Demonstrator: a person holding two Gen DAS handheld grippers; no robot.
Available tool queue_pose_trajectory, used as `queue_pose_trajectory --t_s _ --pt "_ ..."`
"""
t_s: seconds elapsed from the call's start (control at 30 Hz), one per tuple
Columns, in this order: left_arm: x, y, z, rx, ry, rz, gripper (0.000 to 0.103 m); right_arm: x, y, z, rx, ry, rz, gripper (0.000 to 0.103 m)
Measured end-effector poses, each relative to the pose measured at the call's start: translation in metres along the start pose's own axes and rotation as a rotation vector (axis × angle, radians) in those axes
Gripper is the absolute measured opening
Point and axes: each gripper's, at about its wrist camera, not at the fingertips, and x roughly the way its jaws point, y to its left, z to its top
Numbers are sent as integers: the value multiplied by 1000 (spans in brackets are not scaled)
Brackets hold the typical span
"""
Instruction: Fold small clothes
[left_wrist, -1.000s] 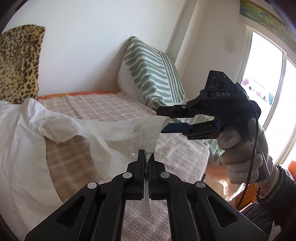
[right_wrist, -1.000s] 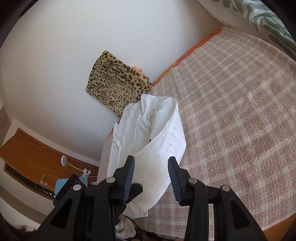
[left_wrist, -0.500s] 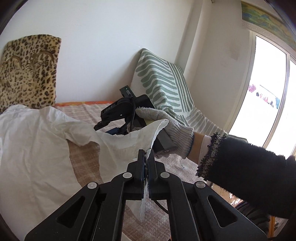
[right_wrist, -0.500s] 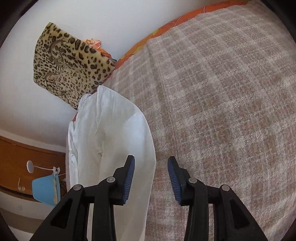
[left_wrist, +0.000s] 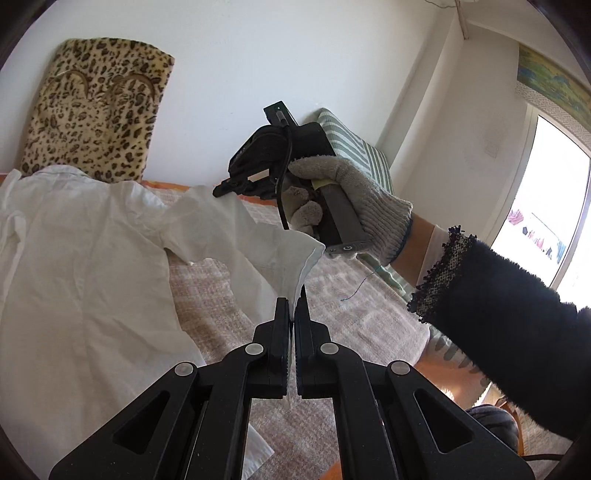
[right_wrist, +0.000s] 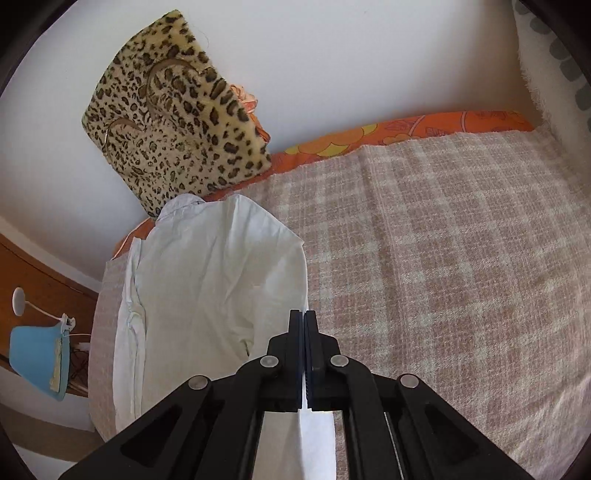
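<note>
Each camera sits just behind its own tongs, looking along them. The left view faces nearly level across the bed (left_wrist: 229, 280) toward the wall; the right view tilts steeply down. Both share the white shirt (left_wrist: 74, 258) and leopard cushion (right_wrist: 173, 122).

White walls (left_wrist: 295, 55), bright window (left_wrist: 554, 221) – checked bed cover (right_wrist: 443, 258), leopard cushion (right_wrist: 170, 122).

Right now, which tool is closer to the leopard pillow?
Right. The right tool, pinching the white shirt, sits further up the bed toward the leopard pillow. The left tool holds the sleeve end further back, behind the right one.
</note>
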Motion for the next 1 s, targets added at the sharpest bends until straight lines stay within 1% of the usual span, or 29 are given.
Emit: queue_pose_trajectory --t_s 0.07,0.2,0.33,0.43,0.47,0.5,0.57,0.6,0.67,0.73,0.77,0.83,0.87,0.9,0.93,0.97,1.0 --pt "-9 7 -3 -49 -7 3 1 -2 29 5 -75 7 -35 0" --pt "-31 14 -13 -112 -16 28 1 9 90 5 -204 44 -38 0" --pt "-53 20 -26 -159 -17 65 1 39 142 -12 -303 103 -11 0" --pt "-61 28 -37 -175 -1 101 1 69 169 -31 -362 183 47 0" --pt "-62 32 -40 -186 10 109 1 76 176 -35 -370 204 59 2" --pt "-64 35 -44 -198 18 113 1 80 178 -37 -367 216 71 8" --pt "-65 40 -48 -204 40 115 1 76 178 -34 -339 211 144 25" --pt "-67 42 -50 -205 43 120 1 70 174 -29 -317 189 172 37" --pt "-70 46 -53 -209 57 111 1 59 163 -16 -282 139 176 36" --pt "-74 48 -54 -213 71 106 4 53 151 0 -265 84 97 36" --pt "-76 50 -55 -220 77 105 10 53 142 8 -252 64 43 37" --pt "-80 54 -55 -254 87 100 23 63 119 21 -193 63 -31 38" --pt "-84 57 -55 -276 89 109 33 69 107 24 -159 61 -60 38" --pt "-87 61 -55 -299 83 116 35 75 96 27 -131 58 -82 39" --pt "-90 65 -53 -314 74 122 35 79 85 29 -104 56 -88 40" --pt "-91 67 -52 -323 73 128 35 83 75 29 -74 50 -74 41" --pt "-91 69 -50 -328 75 137 35 87 67 30 -48 46 -52 44"
